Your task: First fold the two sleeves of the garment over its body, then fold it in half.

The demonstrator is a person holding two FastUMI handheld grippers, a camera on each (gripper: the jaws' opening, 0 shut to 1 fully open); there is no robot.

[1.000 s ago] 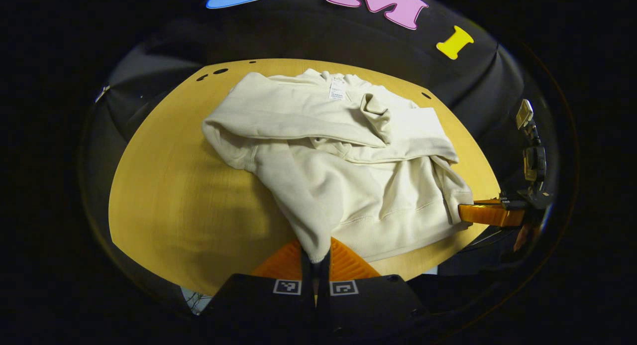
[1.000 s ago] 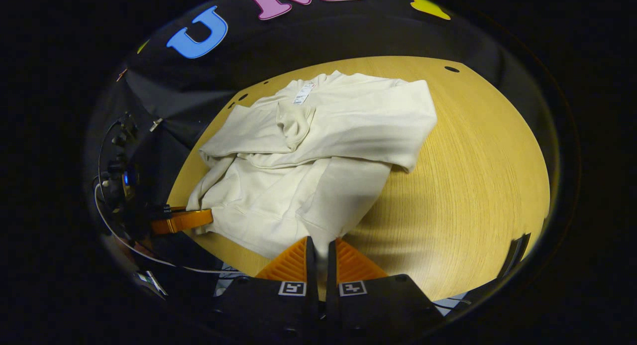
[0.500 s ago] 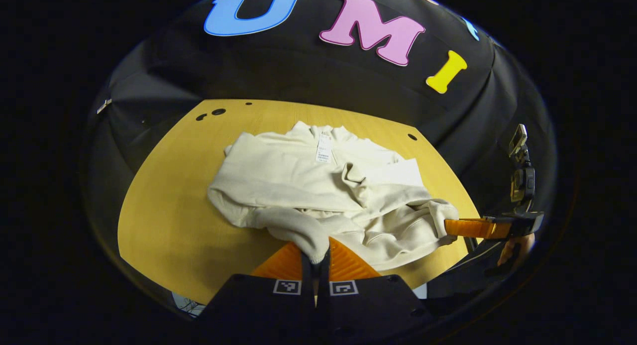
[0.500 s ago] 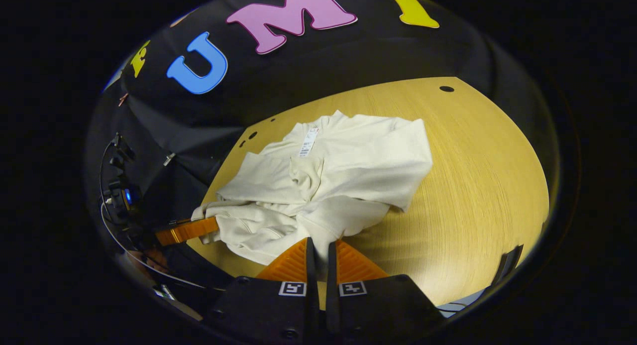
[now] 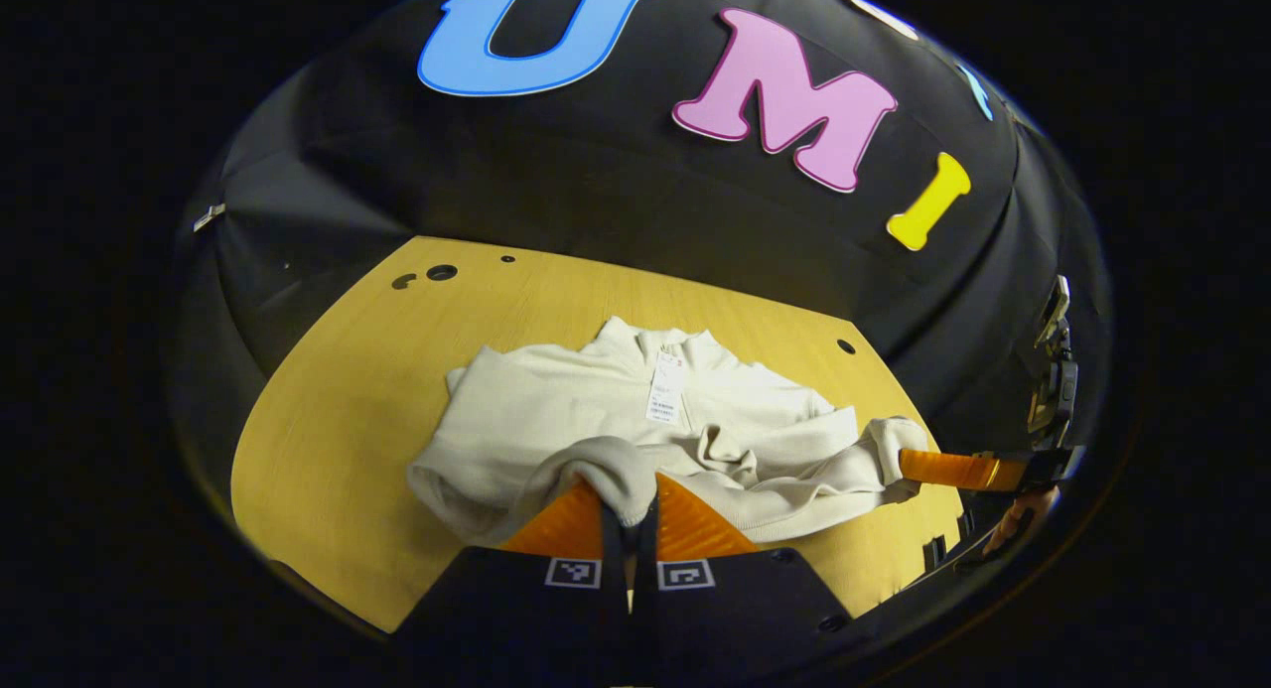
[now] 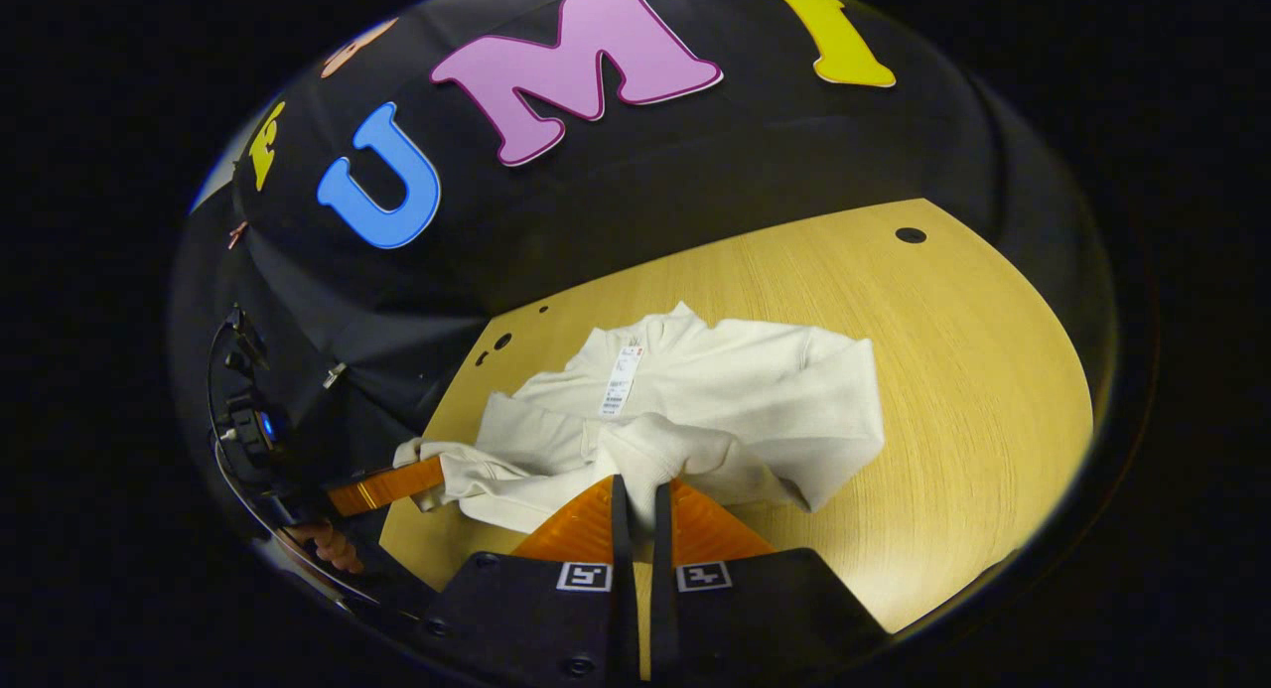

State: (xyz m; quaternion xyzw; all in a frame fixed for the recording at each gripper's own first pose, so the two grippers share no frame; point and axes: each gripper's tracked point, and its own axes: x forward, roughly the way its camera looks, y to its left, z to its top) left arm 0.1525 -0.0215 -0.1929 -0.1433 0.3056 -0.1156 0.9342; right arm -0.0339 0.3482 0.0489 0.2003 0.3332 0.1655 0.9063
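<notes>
Midway through the half-fold, by the look of it: cream garment [image 5: 635, 425] low in the centre of the left gripper view, on the wooden table [image 5: 338, 390], sleeves already laid across the body, hem edge lifted and carried toward the collar at the top of the pile. White tag [image 5: 663, 398] hanging at the neckline, just above the raised fold.

Left gripper [image 5: 630, 514] at bottom centre, orange fingers pressed together on a bunched lump of hem cloth. Right gripper [image 6: 635, 504] at bottom centre of its own view, likewise pinching the hem, fabric pulled up between the pads. Same right gripper also at the right edge of the left gripper view, gripping the other hem corner; the left one at lower left of the right gripper view, a hand [image 6: 323, 544] beneath it.

Risks, as a judgement:
- Uneven travel of the two corners, giving a skewed fold, one side short of the shoulders.
- Slack cloth sagging between the two pinches, bunching and creasing under the top layer rather than lying flat.
- Folded sleeves dragged out of place by the hem sweeping over them.
- Thin pinch on thick knit slipping free before the collar line.
- Release too high, letting the edge flop back.
</notes>
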